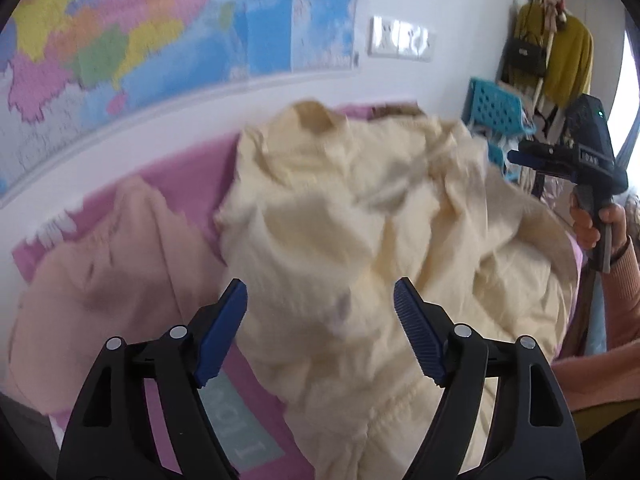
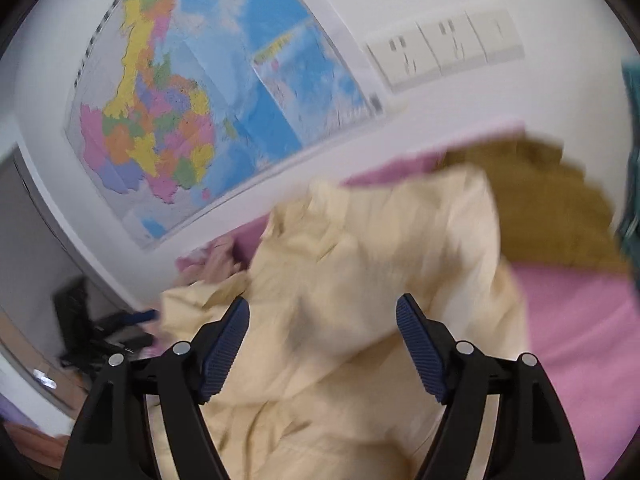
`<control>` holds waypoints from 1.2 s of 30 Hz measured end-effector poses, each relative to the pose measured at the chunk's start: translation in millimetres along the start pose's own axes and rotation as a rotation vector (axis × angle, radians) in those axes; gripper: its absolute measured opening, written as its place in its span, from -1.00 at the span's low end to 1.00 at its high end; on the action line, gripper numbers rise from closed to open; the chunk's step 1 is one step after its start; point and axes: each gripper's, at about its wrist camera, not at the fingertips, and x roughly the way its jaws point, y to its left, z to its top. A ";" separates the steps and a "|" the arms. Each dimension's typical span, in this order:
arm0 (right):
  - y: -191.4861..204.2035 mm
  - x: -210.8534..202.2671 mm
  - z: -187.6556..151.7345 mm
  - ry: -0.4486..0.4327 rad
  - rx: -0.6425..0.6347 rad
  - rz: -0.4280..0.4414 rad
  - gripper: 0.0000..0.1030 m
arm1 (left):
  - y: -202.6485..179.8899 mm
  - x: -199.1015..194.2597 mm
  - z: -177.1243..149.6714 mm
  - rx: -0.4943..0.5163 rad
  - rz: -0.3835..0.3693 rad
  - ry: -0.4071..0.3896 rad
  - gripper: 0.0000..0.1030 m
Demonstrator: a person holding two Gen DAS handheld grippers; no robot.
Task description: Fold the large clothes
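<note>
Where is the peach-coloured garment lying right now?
In the left wrist view, the peach garment lies on the pink sheet, left of the crumpled cream garment, below the wall map.

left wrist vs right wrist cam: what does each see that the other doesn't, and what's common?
Only the left wrist view: a folded peach-pink garment left of the pile, a turquoise perforated plastic basket, mustard clothes on a rack, and the right gripper from outside, in a hand.

Only the right wrist view: an olive-brown knitted garment behind the pile, and dark equipment at lower left.

Both: the crumpled cream-yellow garment on the pink bed sheet, the colourful wall map, white wall switches, and the viewing gripper's open jaws over the cloth.
</note>
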 end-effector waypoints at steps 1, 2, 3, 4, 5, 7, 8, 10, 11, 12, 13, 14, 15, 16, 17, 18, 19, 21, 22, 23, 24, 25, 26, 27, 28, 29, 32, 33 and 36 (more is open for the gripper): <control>3.1 4.4 8.0 0.003 -0.028 -0.041 0.54 | 1.9 2.6 5.8 -0.001 0.010 -0.002 0.46; 4.7 11.8 16.6 0.013 -0.051 -0.060 0.57 | 2.2 5.7 10.2 -0.002 0.015 0.003 0.45; -0.7 16.3 19.8 0.031 -0.055 -0.053 0.58 | 3.3 9.6 14.3 -0.006 0.019 0.012 0.40; -3.4 30.3 27.1 0.069 -0.047 -0.048 0.60 | 3.6 16.6 18.3 -0.011 0.016 0.023 0.36; -6.6 43.8 31.8 0.107 -0.041 -0.058 0.60 | 2.7 21.1 20.1 -0.009 0.010 0.031 0.29; -11.7 63.6 36.7 0.167 -0.067 -0.069 0.60 | -0.7 35.6 23.0 0.004 0.040 0.058 0.20; -13.1 74.8 39.2 0.197 -0.076 -0.081 0.60 | -2.0 39.1 23.2 0.009 0.050 0.068 0.15; -15.8 88.2 39.2 0.244 -0.086 -0.072 0.52 | -1.9 48.1 24.5 0.005 0.061 0.083 0.07; -16.8 90.9 38.5 0.256 -0.094 -0.048 0.08 | -2.0 50.6 25.0 0.008 0.071 0.083 -0.01; -16.7 92.2 37.2 0.270 -0.109 -0.039 -0.27 | -1.8 51.9 25.6 0.008 0.085 0.081 -0.09; -14.1 93.8 36.8 0.277 -0.121 -0.030 -0.68 | -0.7 53.6 26.5 0.006 0.097 0.082 -0.13; -13.1 91.3 36.5 0.274 -0.127 -0.020 -0.73 | 1.2 56.0 27.7 -0.002 0.103 0.089 -0.21; -10.9 84.5 35.2 0.259 -0.151 -0.012 -0.77 | 2.8 58.3 29.4 -0.006 0.108 0.096 -0.31; -9.5 77.7 34.5 0.242 -0.170 -0.014 -0.80 | 4.1 60.4 30.7 -0.010 0.119 0.102 -0.36; -8.1 65.3 33.7 0.209 -0.192 -0.013 -0.81 | 6.0 63.7 33.0 -0.021 0.133 0.108 -0.46; -7.9 52.4 33.3 0.176 -0.203 -0.002 -0.81 | 8.0 66.4 35.1 -0.031 0.141 0.113 -0.53; -8.4 38.3 32.7 0.136 -0.214 0.015 -0.82 | 9.8 68.4 36.6 -0.039 0.150 0.116 -0.54; -13.7 14.8 31.2 0.082 -0.211 0.024 -0.82 | 18.0 73.4 42.4 -0.079 0.175 0.110 -0.55; -17.6 3.9 27.0 0.072 -0.212 0.035 -0.82 | 22.4 76.3 44.9 -0.101 0.180 0.107 -0.55; -21.3 -3.2 20.3 0.072 -0.216 0.033 -0.83 | 25.5 79.8 46.7 -0.116 0.183 0.108 -0.55; -24.1 -5.5 14.3 0.086 -0.218 0.026 -0.83 | 27.3 83.7 46.9 -0.126 0.178 0.114 -0.55; -27.9 -4.3 4.6 0.118 -0.222 0.003 -0.83 | 27.8 89.9 46.6 -0.129 0.168 0.125 -0.53; -32.4 0.1 -6.3 0.158 -0.224 -0.023 -0.83 | 26.9 95.7 45.8 -0.124 0.167 0.134 -0.50; -36.2 5.5 -14.2 0.192 -0.222 -0.046 -0.83 | 24.0 104.4 43.7 -0.108 0.188 0.150 -0.48; -40.7 11.6 -22.2 0.231 -0.216 -0.071 -0.83 | 19.6 113.8 41.3 -0.081 0.215 0.168 -0.47; -44.8 15.6 -28.1 0.263 -0.206 -0.070 -0.82 | 15.9 119.3 40.3 -0.059 0.235 0.174 -0.46; -47.8 11.8 -26.7 0.277 -0.188 -0.076 -0.28 | 7.5 127.6 36.7 -0.008 0.287 0.185 -0.44; -48.0 5.0 -23.3 0.254 -0.184 -0.064 -0.03 | 6.6 124.5 36.2 -0.001 0.298 0.179 -0.41; -46.9 -15.1 -4.7 0.158 -0.159 -0.029 0.37 | 12.1 105.9 35.3 -0.039 0.279 0.151 -0.08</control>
